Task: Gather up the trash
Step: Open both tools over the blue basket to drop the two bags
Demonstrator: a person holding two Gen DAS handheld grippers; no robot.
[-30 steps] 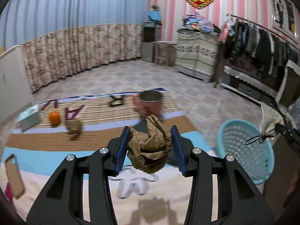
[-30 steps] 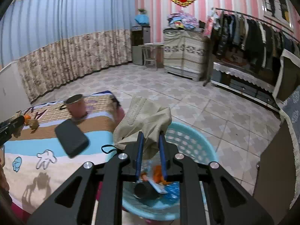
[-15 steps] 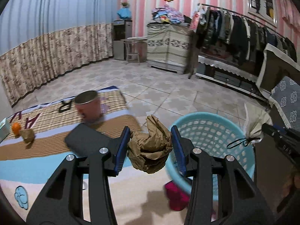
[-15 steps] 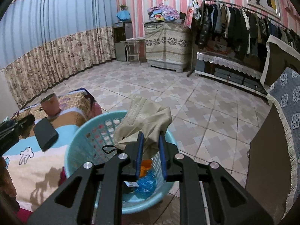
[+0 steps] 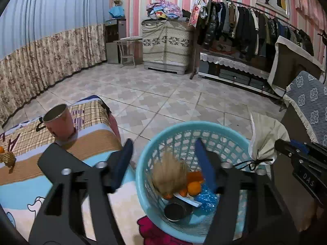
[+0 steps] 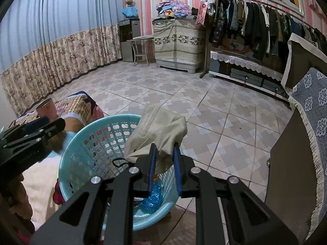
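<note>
My left gripper (image 5: 163, 159) is open above the light blue laundry-style basket (image 5: 147, 153). The crumpled brown paper ball (image 5: 168, 175) is blurred, falling free between the jaws into the basket, onto orange peels (image 5: 194, 186), a blue wrapper (image 5: 206, 200) and a dark can (image 5: 176, 211). My right gripper (image 6: 164, 157) is shut on a beige face mask (image 6: 159, 130) and holds it over the basket's (image 6: 81, 143) right rim. The mask also shows in the left wrist view (image 5: 265, 138).
A low bed with a patterned blanket (image 5: 87, 126) lies left of the basket, with a pink metal cup (image 5: 59, 122) and another brown paper scrap (image 5: 7, 159) on it. Tiled floor, a clothes rack (image 5: 255, 26) and a cabinet (image 6: 290, 163) surround the basket.
My left gripper swung right over the basket, opened, and let the brown paper ball drop. My right gripper stayed shut on the mask above the basket.
</note>
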